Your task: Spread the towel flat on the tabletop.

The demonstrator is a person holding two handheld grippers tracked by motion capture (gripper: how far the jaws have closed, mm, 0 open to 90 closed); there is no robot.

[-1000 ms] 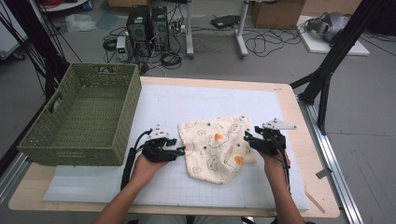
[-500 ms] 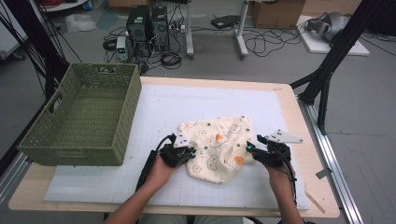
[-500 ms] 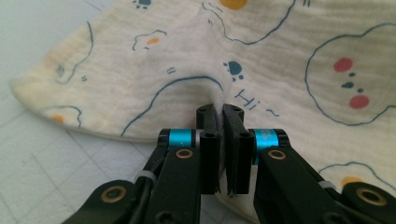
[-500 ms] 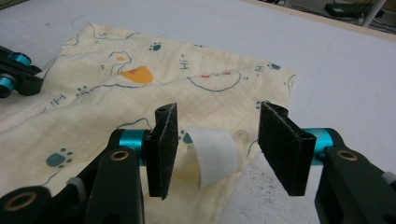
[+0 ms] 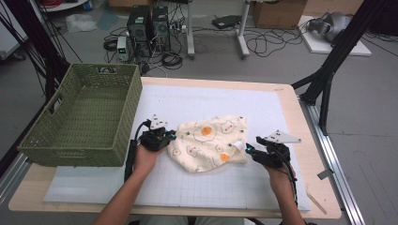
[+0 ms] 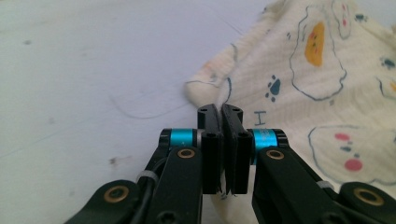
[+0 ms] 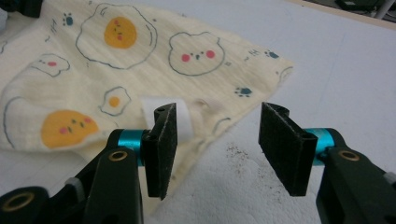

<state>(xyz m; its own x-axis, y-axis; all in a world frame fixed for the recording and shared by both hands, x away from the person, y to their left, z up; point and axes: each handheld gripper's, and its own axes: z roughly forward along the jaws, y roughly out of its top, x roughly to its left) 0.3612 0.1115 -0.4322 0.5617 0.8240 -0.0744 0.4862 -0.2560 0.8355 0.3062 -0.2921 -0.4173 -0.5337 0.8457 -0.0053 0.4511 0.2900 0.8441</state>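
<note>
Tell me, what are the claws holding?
The left claw pinches the edge of the cream egg-and-bear print cloth. The right claw is open, holding nothing.

Cloth (image 5: pixel 209 143) right of basket (image 5: pixel 84 117) (on table (image 5: pixel 300 126)).

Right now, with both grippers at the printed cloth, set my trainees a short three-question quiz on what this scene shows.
1. True or false: the left gripper is shut on the edge of the cloth.
2. How do the jaws of the right gripper stand?
A. pinched on the cloth
B. apart, with bare mat between the pads
C. shut on the basket rim
3. Fill in: the green basket stands at the table's ____ side in the high view.

Key
1. True: its pads press a fold of the cloth's edge.
2. B: the cloth's corner with the white label lies just beyond the pads.
3. Left.
</note>
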